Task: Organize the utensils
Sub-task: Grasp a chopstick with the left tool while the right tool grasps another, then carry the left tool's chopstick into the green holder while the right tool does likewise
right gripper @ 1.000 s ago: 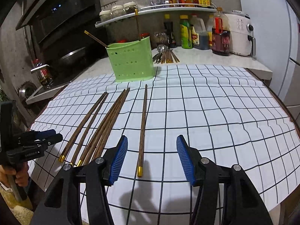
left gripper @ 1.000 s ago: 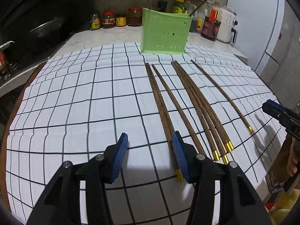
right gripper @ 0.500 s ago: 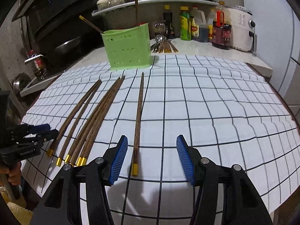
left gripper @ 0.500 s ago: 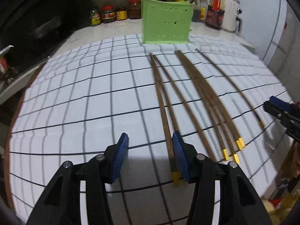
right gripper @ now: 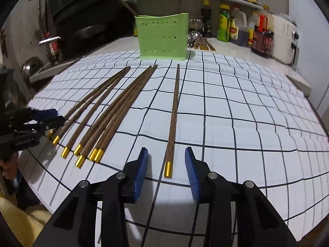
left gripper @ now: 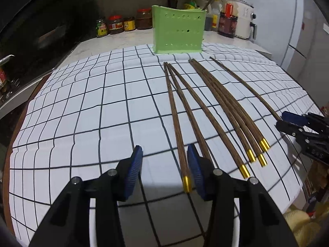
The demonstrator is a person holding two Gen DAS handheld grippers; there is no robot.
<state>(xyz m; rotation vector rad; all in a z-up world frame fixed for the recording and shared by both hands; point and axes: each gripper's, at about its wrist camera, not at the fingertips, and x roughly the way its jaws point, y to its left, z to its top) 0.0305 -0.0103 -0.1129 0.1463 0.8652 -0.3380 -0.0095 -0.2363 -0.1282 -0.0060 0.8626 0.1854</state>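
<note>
Closing now, your right gripper straddles the gold tip of the lone chopstick without pinching it; clamp that far back and it may pivot or slip. Your left gripper (narrowing too, holding nothing) brushes the leftmost chopstick with one pad, so you could roll it away from the green holder behind.

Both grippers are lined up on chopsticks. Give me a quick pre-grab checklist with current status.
1. Lone chopstick between the right gripper fingers, closing, no contact yet: ok.
2. Leftmost chopstick inside the left gripper, closing, hugging one finger: off-centre, not ok.
3. Neighbouring chopstick clear of that finger: cannot tell.
4. Green holder upright, top open: ok.
5. Grippers apart: ok.
</note>
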